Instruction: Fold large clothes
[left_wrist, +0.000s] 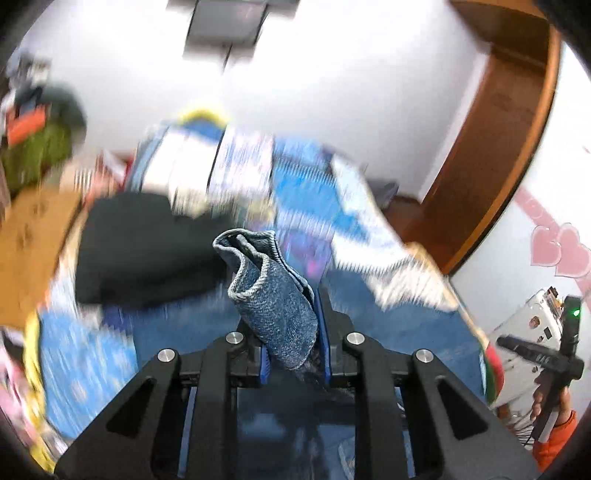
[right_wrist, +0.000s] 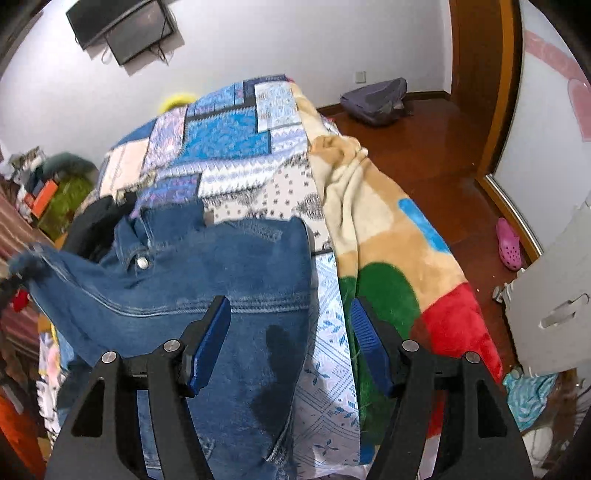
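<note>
Left claw (left_wrist: 291, 325) clamps the jeans (right_wrist: 207, 280) hem; right claw (right_wrist: 290, 343) gapes above their edge near the blanket (right_wrist: 373, 229).

Left hand-held gripper (left_wrist: 291, 325) clamped narrow, right hand-held gripper (right_wrist: 291, 347) spread open

Home bedroom: bed under blue patchwork-print bedspread (right_wrist: 236, 147), multicoloured fleece blanket (right_wrist: 384, 236), black wall-mounted flat screen (right_wrist: 122, 26), polished brown wooden floor (right_wrist: 436, 147), pink clog (right_wrist: 509, 240).

Jeans (right_wrist: 221, 280) were mid-blue denim, bedspread (right_wrist: 236, 147) a blue-white patchwork print, and the blanket (right_wrist: 388, 236) was beige with green, red patches.
</note>
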